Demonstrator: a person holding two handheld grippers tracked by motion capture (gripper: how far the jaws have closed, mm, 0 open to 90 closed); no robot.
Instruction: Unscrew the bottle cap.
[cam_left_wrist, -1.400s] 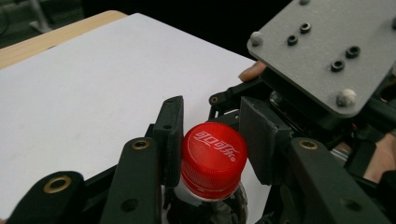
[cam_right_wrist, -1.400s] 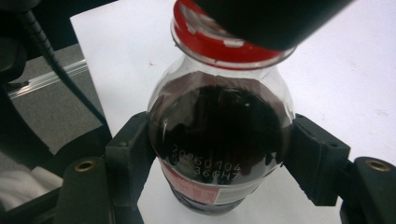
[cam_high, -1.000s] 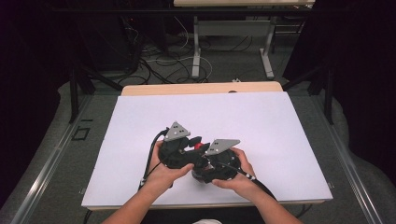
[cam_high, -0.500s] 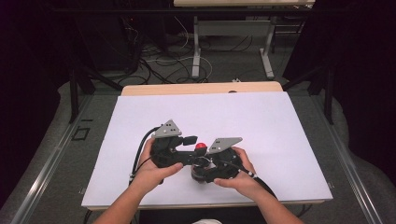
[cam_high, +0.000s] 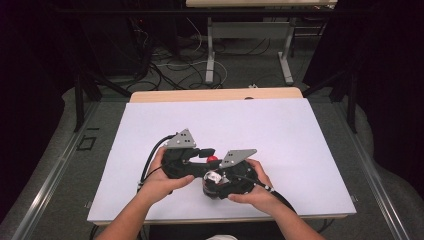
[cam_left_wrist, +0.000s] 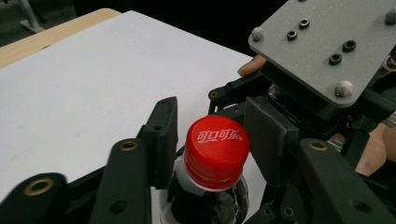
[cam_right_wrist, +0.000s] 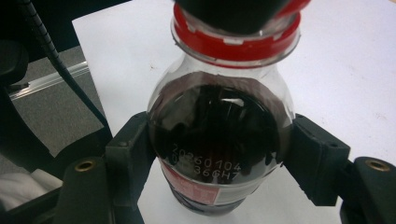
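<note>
One cola bottle (cam_right_wrist: 219, 135) stands upright, long axis vertical and cap up, near the front edge of the white table (cam_high: 300, 130), about midway along it. Two grippers hold it. The right gripper (cam_right_wrist: 219, 154) pinches the dark shoulder, where white print reads 20260104 over 36GH7. The left gripper (cam_left_wrist: 210, 135) has just been closing and its pads sit against the red cap (cam_left_wrist: 215, 151), which bears white Chinese Coca-Cola lettering

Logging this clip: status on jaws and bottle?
Right gripper shut on bottle. Left gripper shut on red cap. Nothing in the way.
</note>
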